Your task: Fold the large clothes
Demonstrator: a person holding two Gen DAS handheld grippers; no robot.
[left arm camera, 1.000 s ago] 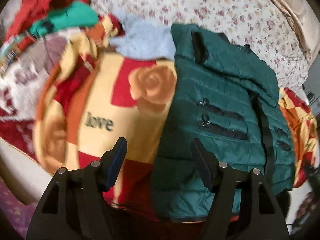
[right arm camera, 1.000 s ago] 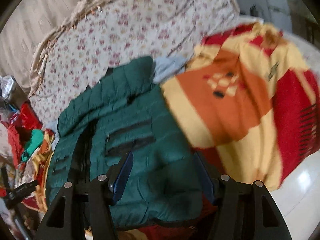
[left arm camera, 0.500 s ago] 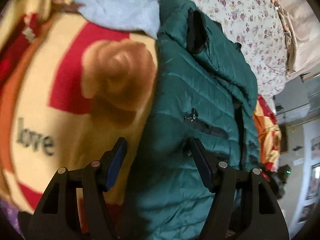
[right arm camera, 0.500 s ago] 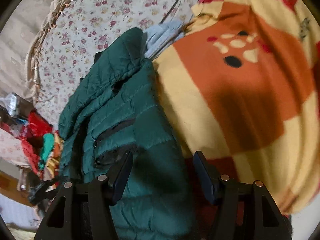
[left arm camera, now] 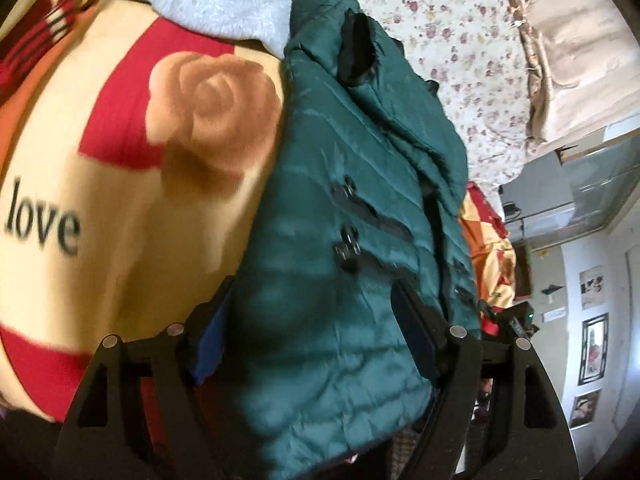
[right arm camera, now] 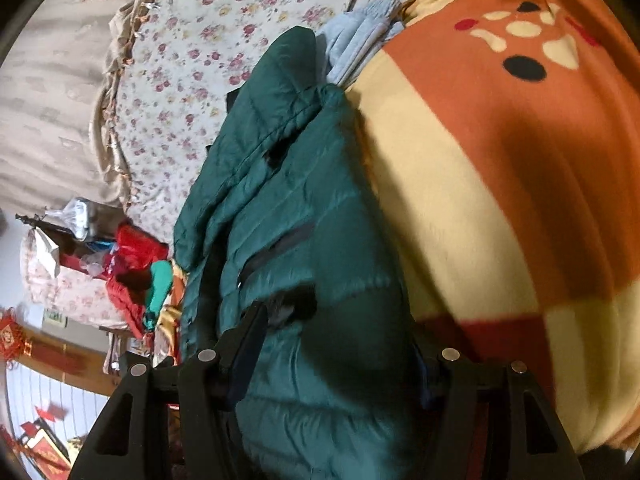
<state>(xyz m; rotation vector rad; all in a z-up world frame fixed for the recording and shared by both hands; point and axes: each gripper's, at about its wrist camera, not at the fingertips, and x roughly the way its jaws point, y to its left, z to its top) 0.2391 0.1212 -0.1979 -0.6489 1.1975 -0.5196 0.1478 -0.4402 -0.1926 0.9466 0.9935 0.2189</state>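
A dark green puffer jacket (left arm camera: 352, 240) with black zips lies on a yellow, red and orange blanket (left arm camera: 120, 184) on the bed. My left gripper (left arm camera: 316, 340) hangs low over the jacket's near hem. Its jaws are opening, with the padded hem between them and the left finger at the jacket's edge by the blanket. In the right wrist view the jacket (right arm camera: 304, 200) runs away from my right gripper (right arm camera: 332, 340). That gripper stands open around the near end of the jacket, and bulging fabric partly hides its right finger.
A light blue fleece garment (left arm camera: 224, 4) lies past the jacket's collar. A floral sheet (right arm camera: 192, 60) covers the far side of the bed below a beige headboard. Red and green clothes (right arm camera: 140, 264) are piled at the left. The blanket (right arm camera: 500, 160) fills the right.
Both grippers have dropped and tilted down toward the jacket's near end, so it now fills the space between their fingers. The left jaws stand a little wider.
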